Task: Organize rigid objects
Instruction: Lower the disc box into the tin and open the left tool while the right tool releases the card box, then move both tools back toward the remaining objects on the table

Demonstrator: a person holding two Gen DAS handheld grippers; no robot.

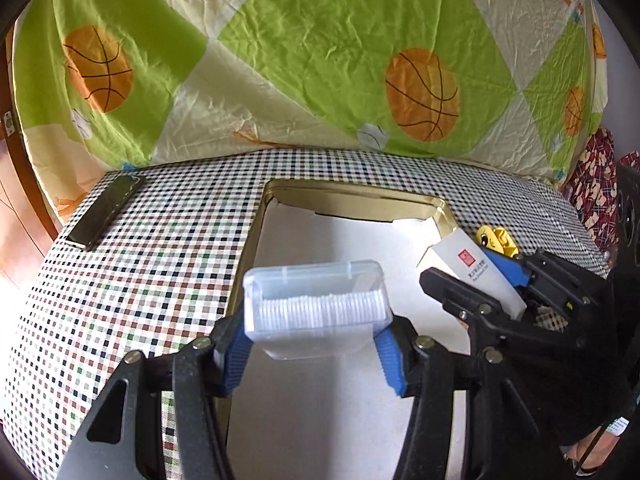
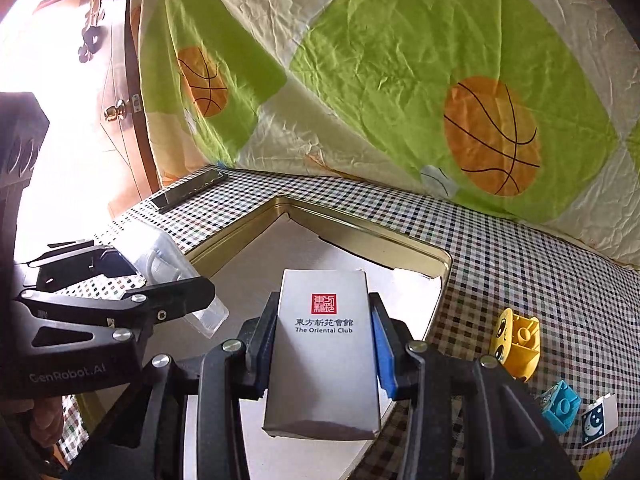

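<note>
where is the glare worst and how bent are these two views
Right wrist view: the wooden door and the area around it at upper left are blown out white, while the white box in the right claw stays sharp and readable. Left wrist view: evenly lit, only a small bright patch at far left. Both views: fisheye bows the checked tablecloth edge and darkens the corners.

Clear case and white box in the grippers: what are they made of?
Clear case: looks like rigid see-through plastic, glossy, contents visible inside. White box: likely matte printed cardboard, with sharp folded edges. Tray below: probably metal, shiny gold rim.
</note>
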